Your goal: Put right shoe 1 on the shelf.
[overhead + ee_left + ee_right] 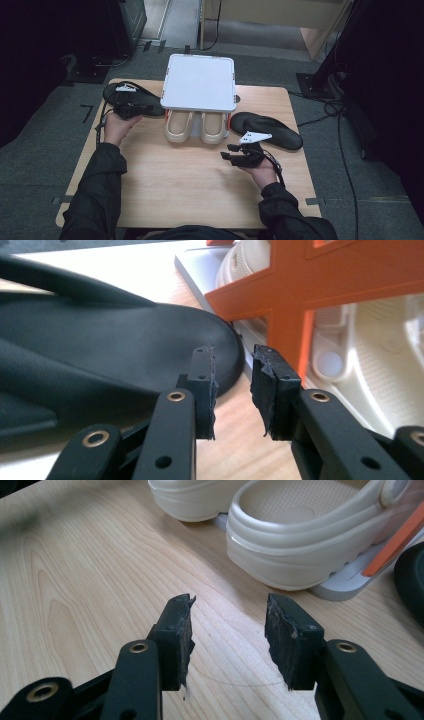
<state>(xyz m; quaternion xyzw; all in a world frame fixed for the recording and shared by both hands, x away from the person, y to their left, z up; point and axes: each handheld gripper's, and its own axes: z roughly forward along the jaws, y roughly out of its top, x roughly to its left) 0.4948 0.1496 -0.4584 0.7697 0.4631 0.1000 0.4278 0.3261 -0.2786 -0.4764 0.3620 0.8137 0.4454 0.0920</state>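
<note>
On the wooden desk [175,185] a white two-level rack [200,82] with orange side frames stands at the far middle, and a pair of cream clogs [197,127] sits on its lower level with the heels poking out toward the person. A black flip-flop [131,97] lies just left of the rack, and a second black flip-flop [267,130] lies just right of it, angled toward the near right. The left hand-held gripper [131,109] is at the near edge of the left flip-flop; in the left gripper view its jaws stand a little apart with nothing between the pads [205,390], bare wood showing in the gap, while the rounded end of that flip-flop [150,350] lies just beyond the left pad and the rack's orange frame [310,290] rises close behind the right one. The right hand-held gripper [235,152] hovers over bare wood near the front of the rack, just beside the right flip-flop; its jaws are spread and empty, and the right gripper view looks along them at the heel of the nearer clog [305,545], which is well clear of the pads.
</note>
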